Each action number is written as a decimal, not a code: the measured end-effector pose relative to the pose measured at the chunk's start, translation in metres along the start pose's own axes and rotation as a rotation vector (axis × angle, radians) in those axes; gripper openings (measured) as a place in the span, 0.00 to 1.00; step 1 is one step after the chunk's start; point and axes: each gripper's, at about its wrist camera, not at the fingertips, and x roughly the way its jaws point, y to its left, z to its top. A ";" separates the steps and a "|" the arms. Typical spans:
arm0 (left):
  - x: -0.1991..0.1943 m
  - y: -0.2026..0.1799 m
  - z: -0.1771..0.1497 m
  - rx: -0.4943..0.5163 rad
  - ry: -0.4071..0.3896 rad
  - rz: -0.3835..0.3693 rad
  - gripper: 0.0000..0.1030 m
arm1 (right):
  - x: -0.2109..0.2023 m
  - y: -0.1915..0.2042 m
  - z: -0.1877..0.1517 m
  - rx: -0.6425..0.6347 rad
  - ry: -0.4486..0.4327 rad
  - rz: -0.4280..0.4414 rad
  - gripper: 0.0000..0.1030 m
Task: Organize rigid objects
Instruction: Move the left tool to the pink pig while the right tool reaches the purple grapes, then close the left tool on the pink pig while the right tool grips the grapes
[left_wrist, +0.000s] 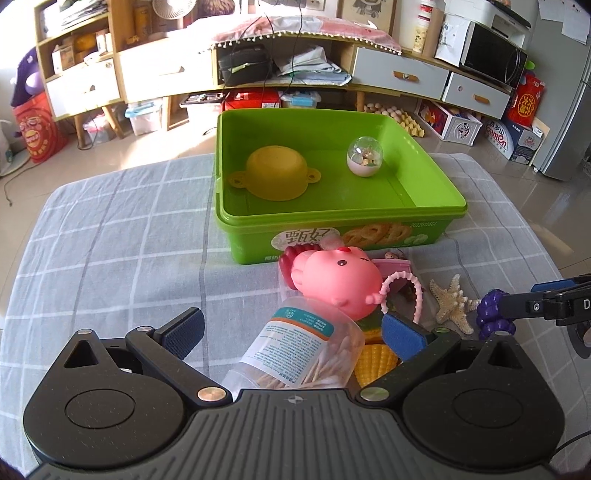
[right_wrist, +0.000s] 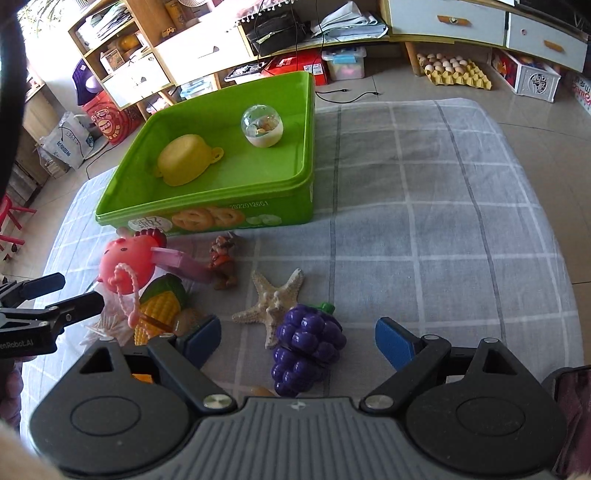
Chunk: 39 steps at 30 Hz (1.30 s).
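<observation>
Left gripper spread wide around clear plastic cotton-swab jar, low centre, pads apart from it. Right gripper likewise wide, astride purple plastic grape bunch, gripping nothing.

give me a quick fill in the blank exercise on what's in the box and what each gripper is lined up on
1. The green plastic box holds a yellow bowl turned ____ down.
2. Beside the bowl sits a clear round ____.
3. The right gripper stands open around a purple toy bunch of ____.
4. The left gripper stands open around a clear tub of cotton ____.

Missing words: upside; capsule; grapes; swabs
</observation>
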 end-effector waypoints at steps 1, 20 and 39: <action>-0.001 -0.003 -0.002 0.012 0.002 -0.007 0.96 | -0.001 -0.001 -0.002 0.002 0.004 0.004 0.61; 0.005 -0.005 0.013 -0.142 -0.037 -0.141 0.91 | 0.012 -0.013 -0.007 0.131 0.049 0.043 0.60; 0.021 -0.031 0.019 -0.101 -0.021 -0.004 0.66 | 0.030 -0.020 -0.008 0.248 0.085 0.053 0.30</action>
